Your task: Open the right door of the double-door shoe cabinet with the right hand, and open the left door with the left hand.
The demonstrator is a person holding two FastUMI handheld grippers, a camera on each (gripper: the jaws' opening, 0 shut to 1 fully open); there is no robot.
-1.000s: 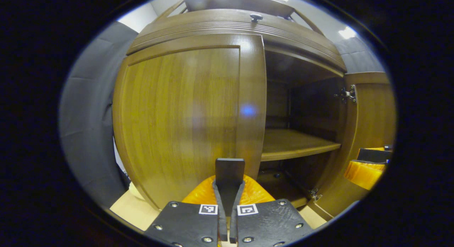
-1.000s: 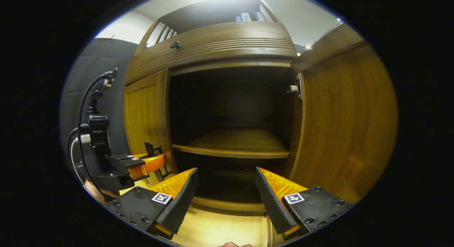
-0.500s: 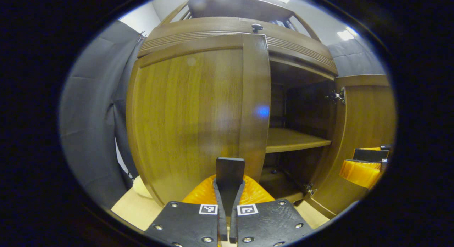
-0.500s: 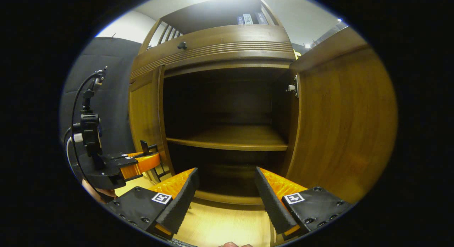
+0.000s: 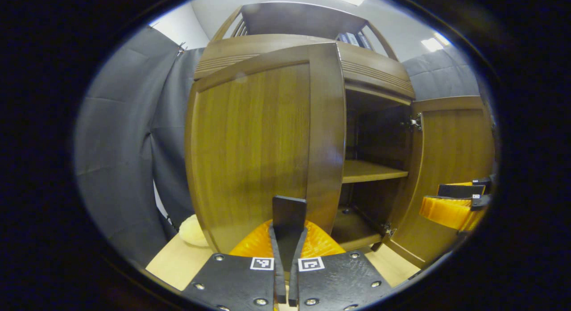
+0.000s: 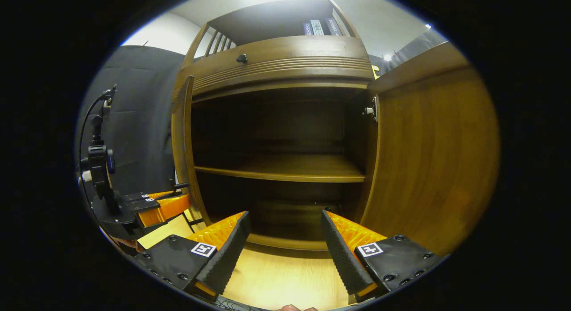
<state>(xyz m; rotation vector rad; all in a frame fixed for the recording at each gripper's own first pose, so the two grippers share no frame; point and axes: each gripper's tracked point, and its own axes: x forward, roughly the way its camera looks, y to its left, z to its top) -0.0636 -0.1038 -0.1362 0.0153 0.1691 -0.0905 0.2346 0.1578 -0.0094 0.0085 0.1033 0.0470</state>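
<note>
With the right door (image 6: pixel 432 155) standing wide open and the right gripper (image 6: pixel 284 248) hanging released and empty before the shoe cabinet (image 6: pixel 281 168), the left gripper (image 5: pixel 287 239) is clenching a dark tab at the half-open left door (image 5: pixel 263 141), apparently finishing the task.

Books (image 6: pixel 319 27) (upright), cream lump (image 5: pixel 192 230) on floor
</note>
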